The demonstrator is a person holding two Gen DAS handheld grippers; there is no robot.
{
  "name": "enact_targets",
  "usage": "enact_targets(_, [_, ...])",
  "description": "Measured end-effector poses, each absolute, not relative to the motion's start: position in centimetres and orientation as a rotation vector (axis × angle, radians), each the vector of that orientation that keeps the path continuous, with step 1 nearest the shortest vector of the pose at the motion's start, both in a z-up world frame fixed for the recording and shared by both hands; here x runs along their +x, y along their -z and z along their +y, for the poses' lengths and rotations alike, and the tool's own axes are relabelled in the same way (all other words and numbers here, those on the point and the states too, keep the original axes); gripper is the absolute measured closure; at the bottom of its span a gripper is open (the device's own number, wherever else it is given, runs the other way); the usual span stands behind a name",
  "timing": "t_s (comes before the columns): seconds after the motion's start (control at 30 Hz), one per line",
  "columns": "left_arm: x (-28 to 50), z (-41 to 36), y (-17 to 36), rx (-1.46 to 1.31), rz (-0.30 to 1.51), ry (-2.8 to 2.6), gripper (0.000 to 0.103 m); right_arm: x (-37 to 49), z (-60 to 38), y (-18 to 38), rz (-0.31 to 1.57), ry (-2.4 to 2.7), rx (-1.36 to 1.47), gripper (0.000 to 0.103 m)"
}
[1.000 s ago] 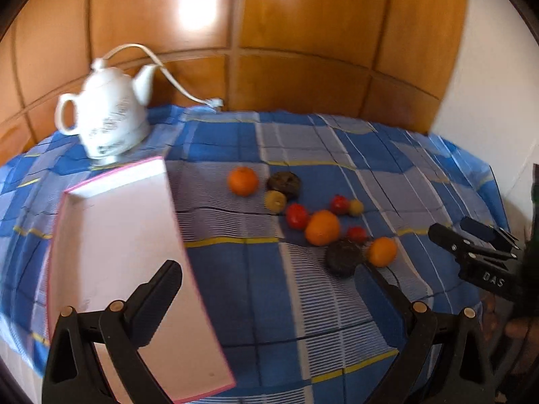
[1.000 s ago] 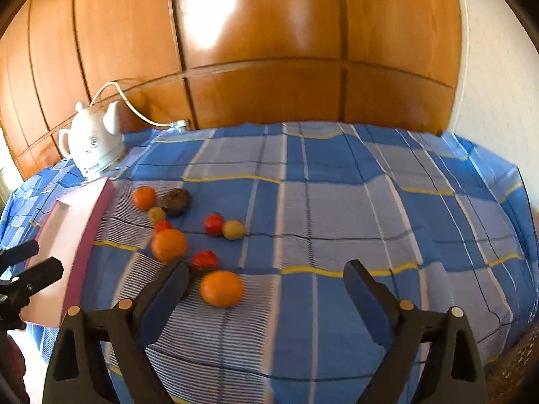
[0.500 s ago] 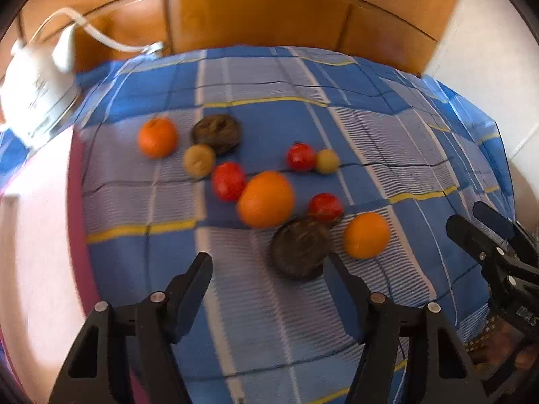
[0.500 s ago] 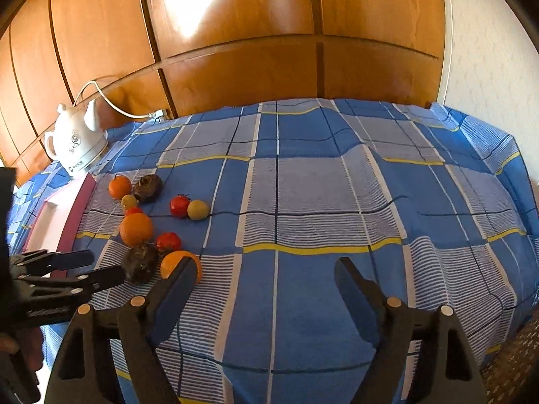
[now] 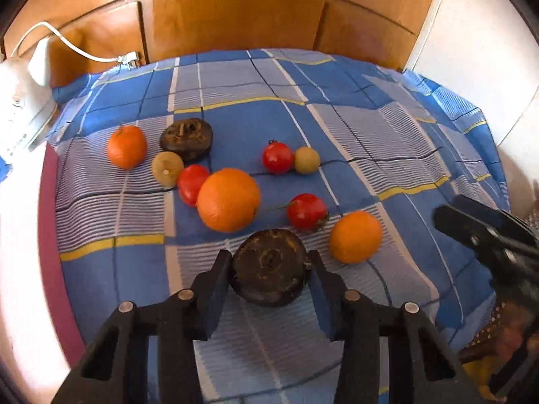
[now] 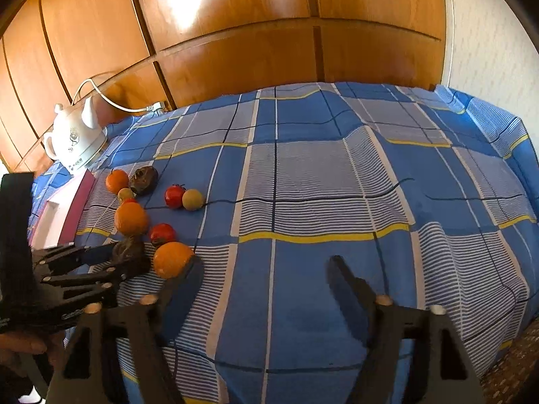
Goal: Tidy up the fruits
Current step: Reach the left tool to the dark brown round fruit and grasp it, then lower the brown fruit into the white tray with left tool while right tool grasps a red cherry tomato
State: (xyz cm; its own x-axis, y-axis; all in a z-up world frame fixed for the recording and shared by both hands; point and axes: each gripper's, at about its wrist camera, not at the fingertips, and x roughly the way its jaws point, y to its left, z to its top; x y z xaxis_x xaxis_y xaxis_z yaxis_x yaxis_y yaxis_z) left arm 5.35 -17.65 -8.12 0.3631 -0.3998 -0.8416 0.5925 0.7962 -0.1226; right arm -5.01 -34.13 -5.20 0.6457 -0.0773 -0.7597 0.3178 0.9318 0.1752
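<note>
Left tongs (image 5: 271, 269) closing, pads against both sides of dark brown fruit (image 5: 269, 276) lying on blue checked cloth (image 5: 353, 128), near front edge of desk. Right tongs (image 6: 266, 276) closing, nothing between jaws, only cloth; small orange (image 6: 172, 258) just outside left finger. Past brown fruit: red tomato (image 5: 306, 210), large orange (image 5: 228, 199). White tray (image 5: 20, 235) along left edge; white kettle (image 6: 75, 144) at back-left corner.

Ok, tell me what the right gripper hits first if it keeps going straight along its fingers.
Probably just the checked blue cloth. Nothing lies between the right gripper's closing jaws; the nearest orange sits just outside its left finger, though depth is uncertain.
</note>
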Motion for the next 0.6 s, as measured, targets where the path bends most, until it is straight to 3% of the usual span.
enact_targets(0.13, [4.5, -15.3, 7.0, 0.16, 0.992, 0.648, 0.058, -4.0, -33.3, 4.9, 0.841, 0.159, 0.32, 0.054])
enact_targets(0.27, [4.0, -12.6, 5.2, 0.083, 0.956, 0.632, 0.058, -2.0, -31.1, 4.0, 0.851, 0.03, 0.269, 0.061])
enact_targets(0.6, [5.9, -3.5, 1.0, -0.074, 0.849, 0.49, 0.058, 3.3, -24.8, 5.0, 1.009, -0.108, -0.075, 0.064])
